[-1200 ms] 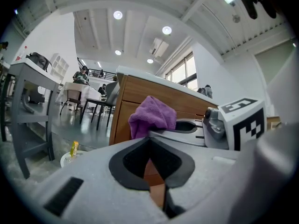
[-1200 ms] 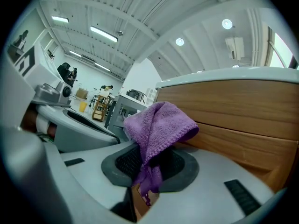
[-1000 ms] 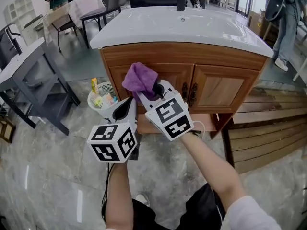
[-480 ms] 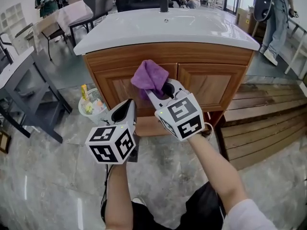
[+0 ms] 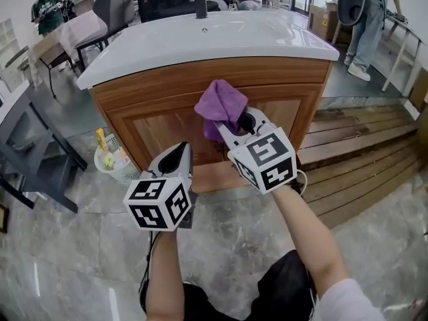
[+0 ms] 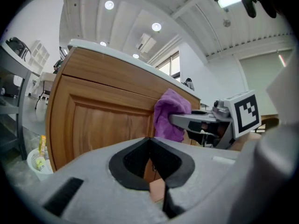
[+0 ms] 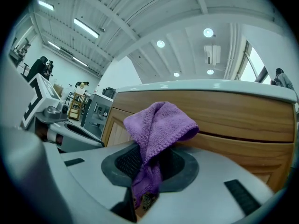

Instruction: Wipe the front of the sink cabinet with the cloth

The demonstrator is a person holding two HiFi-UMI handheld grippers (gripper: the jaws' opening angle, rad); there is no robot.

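Your right gripper (image 7: 145,192) has its jaws closed on the lower end of the purple cloth (image 7: 159,122). The rest of the cloth stands up out of the jaws and folds over forward. Your left gripper (image 6: 156,190) has its jaws drawn together with nothing between them; it hangs low, below and to the left of the right one, and takes no part.

The folded head of the cloth sits at the upper middle of the sink cabinet (image 5: 164,122), by the top rail under the white basin (image 5: 200,39). It looks pressed to the wood, but no view confirms contact.

The wood shows no streak, damp patch or change of sheen, so you cannot read how much has been wiped. My judgement is that wiping is under way at the top centre only. The left door panel, the right door and the bottom rail are yet to be covered. A small basket (image 5: 114,162) stands by the cabinet's left corner, apart from the work.
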